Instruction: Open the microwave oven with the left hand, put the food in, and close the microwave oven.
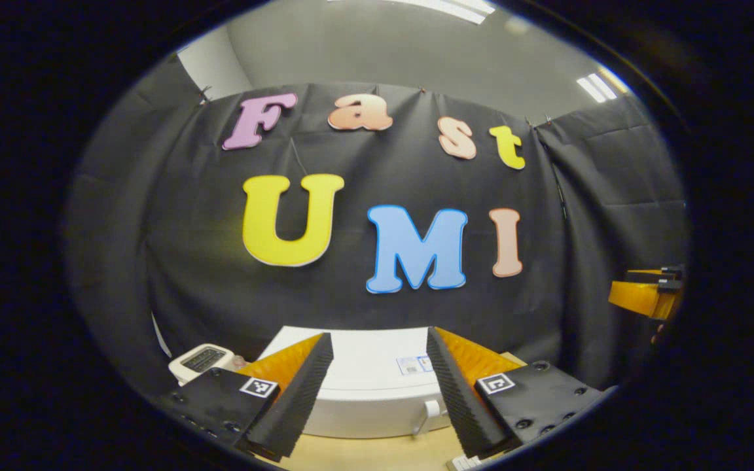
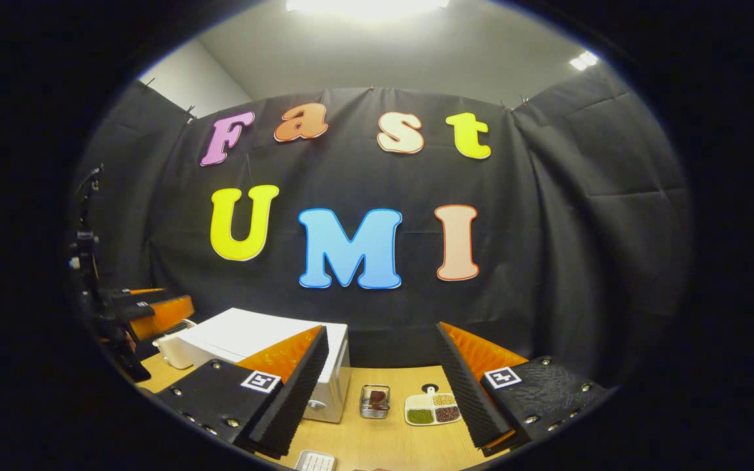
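A: Looking along the left gripper (image 1: 377, 392), I see its jaws spread wide with nothing between them, held above the white microwave oven (image 1: 364, 392). The oven's door is closed and its handle (image 1: 424, 417) sits at the front edge, just inside the right-hand finger.

B: And the edges around it?

A: The oven's top runs back almost to the black cloth wall. A small white device with a display (image 1: 201, 360) stands just beside the oven's left side. A strip of bare bench (image 1: 377, 453) shows in front of the door.

B: What of the right gripper (image 2: 383, 392)?

A: Its jaws are also wide and hold nothing. From the right gripper view the oven stands at the left, its corner behind the left-hand finger. Between the fingers, on the bench, sit a small wire basket (image 2: 375, 401) with something dark in it and a white tray (image 2: 433, 409) with 3 compartments of food. The 2 stand near each other, apart from the oven, with open wood around them.

B: Anything else?

A: A white ridged object (image 2: 315, 460) lies at the near edge of the bench. The other gripper shows far left, orange and black.
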### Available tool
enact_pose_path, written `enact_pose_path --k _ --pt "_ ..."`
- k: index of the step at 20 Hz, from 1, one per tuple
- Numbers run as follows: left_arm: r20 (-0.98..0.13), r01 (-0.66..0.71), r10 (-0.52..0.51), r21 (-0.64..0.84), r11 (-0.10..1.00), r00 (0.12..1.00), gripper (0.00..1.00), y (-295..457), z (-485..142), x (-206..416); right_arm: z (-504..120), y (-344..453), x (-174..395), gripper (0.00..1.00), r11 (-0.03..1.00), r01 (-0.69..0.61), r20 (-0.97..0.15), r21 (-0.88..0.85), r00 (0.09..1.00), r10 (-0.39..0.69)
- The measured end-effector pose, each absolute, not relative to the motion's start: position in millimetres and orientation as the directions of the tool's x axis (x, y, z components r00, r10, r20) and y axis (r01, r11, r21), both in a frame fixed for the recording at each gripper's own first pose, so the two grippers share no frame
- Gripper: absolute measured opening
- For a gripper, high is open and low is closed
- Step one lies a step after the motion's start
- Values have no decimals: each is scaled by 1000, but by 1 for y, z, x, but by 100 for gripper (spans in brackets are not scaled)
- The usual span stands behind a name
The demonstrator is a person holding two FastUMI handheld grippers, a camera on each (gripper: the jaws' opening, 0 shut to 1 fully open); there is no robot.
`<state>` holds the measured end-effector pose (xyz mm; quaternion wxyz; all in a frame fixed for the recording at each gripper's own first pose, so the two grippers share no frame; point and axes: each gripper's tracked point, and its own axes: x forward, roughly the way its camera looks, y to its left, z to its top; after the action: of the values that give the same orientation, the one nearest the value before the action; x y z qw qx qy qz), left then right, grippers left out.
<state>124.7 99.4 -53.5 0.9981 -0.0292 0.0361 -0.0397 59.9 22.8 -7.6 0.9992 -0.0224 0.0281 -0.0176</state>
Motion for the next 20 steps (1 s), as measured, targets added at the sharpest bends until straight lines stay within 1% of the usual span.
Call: enact_pose_path --k 1,2,3,4,6,7,8,9,16,18,20 --pt "-39 51 -54 -55 997 998 95 111 -34 112 -2 28 59 97 999 27 -48 -37 998 -28" --pt "-23 42 -43 -53 998 999 95 117 -23 101 3 33 58 100 999 23 -40 -30 999 -24" --pt "-25 40 -41 -54 998 999 96 120 -18 93 8 37 57 100 1000 18 -33 -24 999 -19" --pt "-36 41 -43 -56 998 998 96 123 -19 85 12 42 56 97 1000 14 -25 -20 1000 -15" --pt "-60 37 -41 -61 997 997 96 131 -22 76 19 47 53 97 1000 13 -13 -14 1000 -13" --pt "-65 38 -42 -62 997 997 94 133 -22 73 21 50 53 97 1000 13 -9 -13 1000 -13" --pt "-67 38 -42 -61 997 997 96 137 -22 69 22 53 51 97 1000 12 -6 -14 1000 -12" --pt "-66 42 -47 -63 997 997 94 138 -20 68 23 55 49 97 1000 12 -5 -17 1000 -12" --pt "-29 79 -81 -66 995 996 94 141 -5 63 32 62 38 97 999 38 13 -21 999 -37" --pt "-20 84 -86 -72 994 996 98 142 -4 63 33 61 34 97 998 52 14 -29 999 -52" --pt "-17 79 -81 -75 994 997 94 145 -4 64 34 63 32 97 998 58 15 -37 998 -58"
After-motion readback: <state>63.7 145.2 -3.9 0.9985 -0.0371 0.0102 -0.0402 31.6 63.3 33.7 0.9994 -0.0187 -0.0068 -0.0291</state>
